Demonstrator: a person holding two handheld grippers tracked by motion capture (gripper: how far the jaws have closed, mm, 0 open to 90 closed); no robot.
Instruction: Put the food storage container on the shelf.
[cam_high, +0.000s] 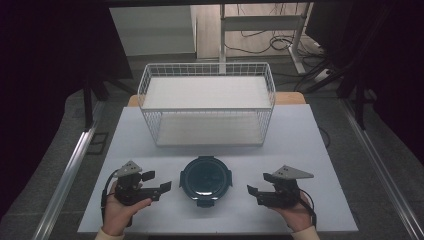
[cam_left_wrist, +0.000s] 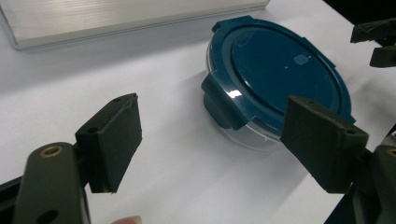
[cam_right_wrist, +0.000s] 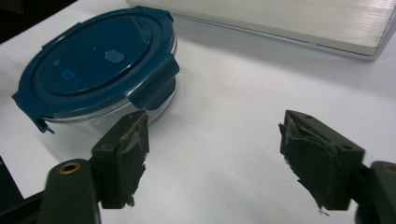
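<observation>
A round clear container with a dark blue clip-on lid (cam_high: 205, 180) stands near the table's front edge, between my two grippers. Its lid is on and its side latches are folded down. My left gripper (cam_high: 159, 183) rests to its left, pointing at it, jaws open and empty. In the left gripper view the container (cam_left_wrist: 280, 65) lies just beyond the open left gripper (cam_left_wrist: 215, 135). My right gripper (cam_high: 257, 184) sits to its right, open with nothing between the pads. In the right gripper view the container (cam_right_wrist: 98, 60) is ahead and to the left of the right gripper (cam_right_wrist: 219, 149).
A white wire basket (cam_high: 207, 65) with a pale board as its floor stands behind the container at the middle of the white table (cam_high: 300, 140). The board's edge (cam_left_wrist: 116, 18) shows in both gripper views. Dark floor and metal rails flank the table.
</observation>
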